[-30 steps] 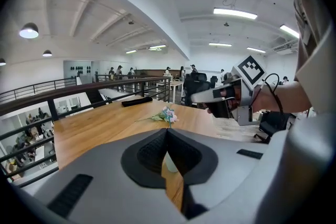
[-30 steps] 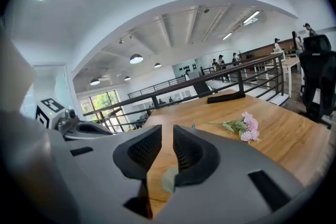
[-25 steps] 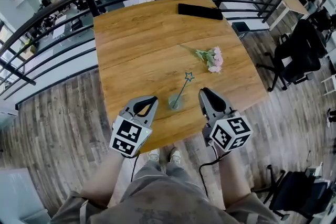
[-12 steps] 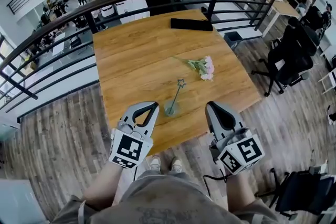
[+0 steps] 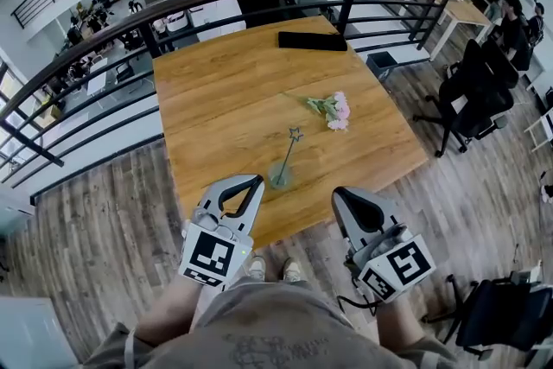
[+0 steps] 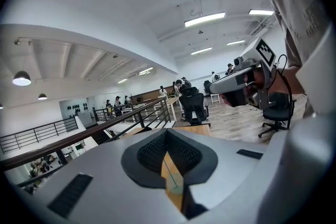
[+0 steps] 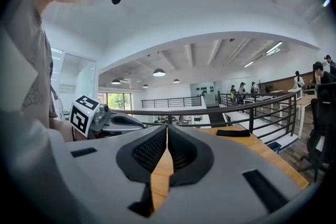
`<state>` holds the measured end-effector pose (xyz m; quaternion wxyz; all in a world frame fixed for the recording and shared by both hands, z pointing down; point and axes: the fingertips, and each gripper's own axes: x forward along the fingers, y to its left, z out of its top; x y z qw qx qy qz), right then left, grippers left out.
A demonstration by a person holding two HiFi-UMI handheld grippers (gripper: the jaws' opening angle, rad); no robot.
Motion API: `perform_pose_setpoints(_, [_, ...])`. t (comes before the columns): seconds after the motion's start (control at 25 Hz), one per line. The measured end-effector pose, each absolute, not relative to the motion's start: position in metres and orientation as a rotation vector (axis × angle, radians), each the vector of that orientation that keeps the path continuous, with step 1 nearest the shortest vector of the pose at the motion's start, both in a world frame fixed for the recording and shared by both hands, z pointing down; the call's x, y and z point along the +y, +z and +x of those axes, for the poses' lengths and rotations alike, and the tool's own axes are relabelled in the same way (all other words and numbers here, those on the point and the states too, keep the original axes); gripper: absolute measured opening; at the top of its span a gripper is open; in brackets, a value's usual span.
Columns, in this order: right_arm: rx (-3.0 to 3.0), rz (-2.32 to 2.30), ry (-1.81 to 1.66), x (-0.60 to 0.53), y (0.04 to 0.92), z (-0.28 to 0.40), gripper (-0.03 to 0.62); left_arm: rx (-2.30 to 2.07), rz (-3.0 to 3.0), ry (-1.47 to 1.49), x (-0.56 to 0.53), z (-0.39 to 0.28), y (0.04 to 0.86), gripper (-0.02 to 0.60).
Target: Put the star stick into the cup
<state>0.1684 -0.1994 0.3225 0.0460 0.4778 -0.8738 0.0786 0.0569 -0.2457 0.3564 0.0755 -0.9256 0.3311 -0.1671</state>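
A small clear cup (image 5: 278, 178) stands near the front edge of the wooden table (image 5: 216, 91). The star stick (image 5: 289, 153) stands in it, leaning right, with its star (image 5: 295, 134) at the top. My left gripper (image 5: 256, 181) is shut and empty, just left of the cup at the table's edge. My right gripper (image 5: 338, 194) is shut and empty too, to the right of the cup. In the left gripper view the jaws (image 6: 167, 132) meet, and a slit below them shows the cup (image 6: 176, 187). The right gripper view shows closed jaws (image 7: 167, 128) over bare wood.
A bunch of pink flowers (image 5: 333, 110) lies on the table behind the cup. A flat black object (image 5: 312, 41) lies at the far edge. A dark metal railing (image 5: 104, 30) runs round the back and left of the table. Office chairs (image 5: 479, 95) stand on the right.
Both grippers have drawn back from the cup toward the person, to the table's front edge. The stick stays in the cup.
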Motion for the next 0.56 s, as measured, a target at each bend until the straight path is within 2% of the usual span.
perform_pose_setpoints(0.56, [-2.652, 1.418, 0.205, -0.1994, 0.3238, 0.1672, 0.035, 1.006, -2.792, -0.505, -0.2428, 0.0578, 0.3562, 0.017])
